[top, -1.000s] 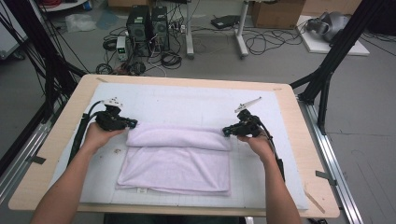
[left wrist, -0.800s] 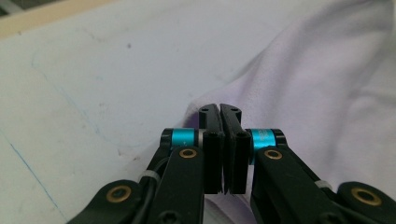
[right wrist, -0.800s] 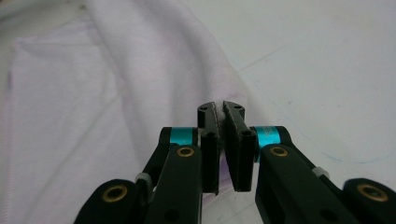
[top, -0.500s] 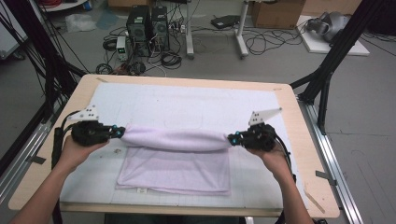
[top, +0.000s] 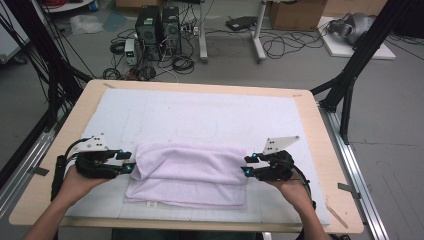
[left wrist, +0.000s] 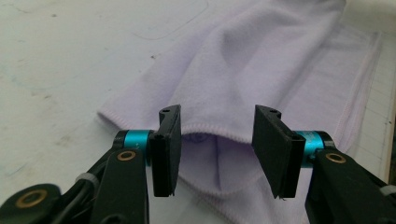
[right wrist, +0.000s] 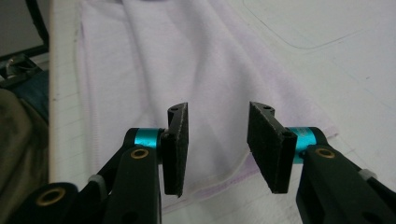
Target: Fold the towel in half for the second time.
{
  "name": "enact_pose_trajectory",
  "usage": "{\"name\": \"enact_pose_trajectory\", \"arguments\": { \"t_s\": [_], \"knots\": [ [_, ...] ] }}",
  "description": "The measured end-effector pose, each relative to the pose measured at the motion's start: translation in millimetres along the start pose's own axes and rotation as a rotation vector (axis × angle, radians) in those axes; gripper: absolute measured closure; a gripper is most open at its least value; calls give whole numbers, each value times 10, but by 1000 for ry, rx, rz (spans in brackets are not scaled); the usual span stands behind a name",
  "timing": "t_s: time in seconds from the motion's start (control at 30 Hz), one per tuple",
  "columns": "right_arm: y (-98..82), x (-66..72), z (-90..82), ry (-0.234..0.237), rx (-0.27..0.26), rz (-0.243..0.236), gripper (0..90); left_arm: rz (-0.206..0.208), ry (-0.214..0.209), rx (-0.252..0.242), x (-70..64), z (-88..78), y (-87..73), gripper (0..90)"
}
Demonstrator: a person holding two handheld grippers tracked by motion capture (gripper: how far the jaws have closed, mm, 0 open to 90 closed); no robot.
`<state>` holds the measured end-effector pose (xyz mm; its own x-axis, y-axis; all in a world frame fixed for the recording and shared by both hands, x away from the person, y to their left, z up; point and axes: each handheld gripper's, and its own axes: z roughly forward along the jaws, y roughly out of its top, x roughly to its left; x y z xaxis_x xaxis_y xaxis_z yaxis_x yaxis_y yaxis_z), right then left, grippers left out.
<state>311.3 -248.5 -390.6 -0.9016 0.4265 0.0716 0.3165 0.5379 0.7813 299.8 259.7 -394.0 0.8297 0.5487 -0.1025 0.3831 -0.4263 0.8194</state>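
— Left gripper (top: pixel 131 166): jaws parted, just been opening, pads clear of the folded pale lilac terry towel (top: pixel 192 172), its hemmed edge lying in the gap between them.

— Right gripper (top: pixel 246 166): likewise half apart, just been opening, gripping nothing, cloth loose between the jaws.

— Towel lying flat, doubled over, on the white mat (top: pixel 200 115) of the wooden table (top: pixel 320 130), near the front edge, between both grippers.

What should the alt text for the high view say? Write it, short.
A folded lilac towel lies on a white mat on a wooden table. A person's hands hold the left gripper and right gripper at its two ends, jaws just opened.
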Motion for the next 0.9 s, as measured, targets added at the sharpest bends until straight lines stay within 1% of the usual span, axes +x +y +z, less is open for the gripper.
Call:
{"name": "enact_pose_trajectory", "arguments": {
  "t_s": [0.03,0.07,0.13,0.17,0.23,0.27,0.3,0.33,0.37,0.4,0.43,0.5,0.53,0.6,0.7,0.73,0.77,0.83,0.87,0.9],
  "knots": [
    [6,-14,35,0,6,2,602,5,-1,8,-7,40,10,513],
    [8,-27,73,10,13,2,604,8,0,15,-11,81,17,513],
    [7,-34,162,3,38,-11,603,20,10,42,-10,166,26,517],
    [3,-41,204,-2,56,-15,603,34,12,56,-2,207,28,537],
    [-16,-67,295,-6,77,-15,604,44,21,90,13,301,19,599],
    [-28,-80,338,-10,92,-12,606,53,12,111,27,348,7,660],
    [-43,-94,384,-9,103,-6,616,58,14,129,34,396,-9,727],
    [-60,-107,423,-2,116,-9,633,62,9,148,50,433,-26,776],
    [-82,-110,461,-1,124,-7,653,63,3,154,64,460,-46,822],
    [-100,-116,499,5,139,-8,694,62,0,154,76,474,-61,840],
    [-113,-111,527,14,157,-4,733,63,3,155,86,466,-67,847],
    [-106,-106,531,19,149,-14,851,60,7,142,92,411,-64,853],
    [-93,-94,519,22,146,-25,866,64,14,134,87,369,-58,854],
    [-70,-73,487,41,128,-34,871,69,26,117,66,269,-40,854],
    [-22,6,368,44,88,-45,871,78,39,89,26,100,-16,853],
    [-8,45,314,48,69,-49,871,87,40,84,7,51,-10,853],
    [4,88,255,47,54,-56,871,86,40,74,-24,5,-6,853],
    [14,192,139,56,25,-71,871,103,29,62,-83,-68,-2,849],
    [13,240,96,60,16,-76,871,112,34,57,-126,-115,-2,845],
    [6,319,26,62,4,-91,871,113,32,53,-148,-149,-2,830]
  ]
}}
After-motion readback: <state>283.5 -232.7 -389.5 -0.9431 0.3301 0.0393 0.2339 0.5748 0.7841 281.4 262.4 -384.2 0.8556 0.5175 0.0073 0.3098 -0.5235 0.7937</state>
